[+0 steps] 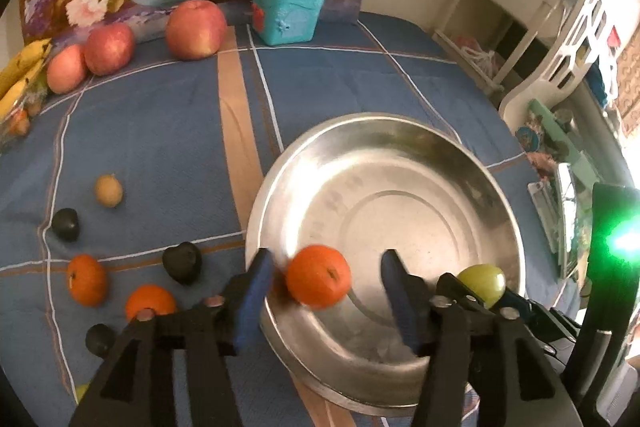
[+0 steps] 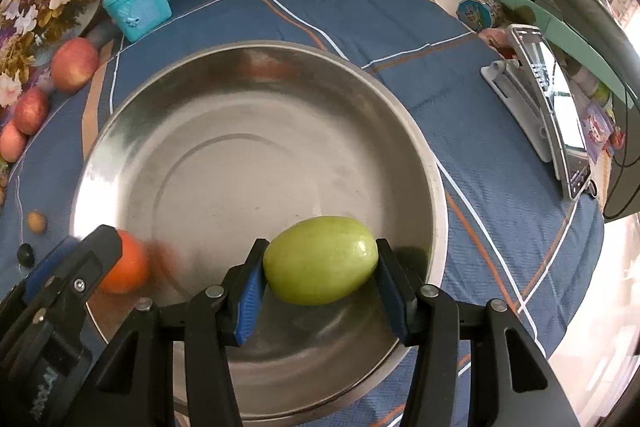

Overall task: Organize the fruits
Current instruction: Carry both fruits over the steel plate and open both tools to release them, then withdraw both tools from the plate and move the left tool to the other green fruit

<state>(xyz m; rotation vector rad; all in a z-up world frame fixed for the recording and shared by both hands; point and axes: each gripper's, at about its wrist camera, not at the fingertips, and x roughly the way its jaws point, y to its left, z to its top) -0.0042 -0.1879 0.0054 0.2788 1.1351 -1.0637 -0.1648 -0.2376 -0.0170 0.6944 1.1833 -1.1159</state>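
A steel bowl (image 1: 360, 119) (image 2: 256, 45) sits on the blue checked cloth. Just inside its near left rim, an orange (image 1: 318, 277) (image 2: 128, 267) appears blurred between the jaws of my left gripper (image 1: 326, 287). The jaws stand open, with a gap on each side of the fruit. My right gripper (image 2: 320, 267) is shut on a green oval fruit (image 2: 320, 259) (image 1: 484, 281), one blue pad pressing each end, and holds it over the bowl's near right part. One finger (image 2: 96, 247) of the left gripper shows at the lower left of the right wrist view.
Three apples (image 1: 196, 29) (image 1: 109, 49) (image 1: 66, 67), bananas (image 1: 20, 71) and a teal box (image 1: 286, 11) line the back. Two oranges (image 1: 86, 279) (image 1: 150, 301), dark fruits (image 1: 182, 261) (image 1: 66, 223) and a small brown fruit (image 1: 108, 190) lie left of the bowl. A phone on a stand (image 2: 560, 107) is at right.
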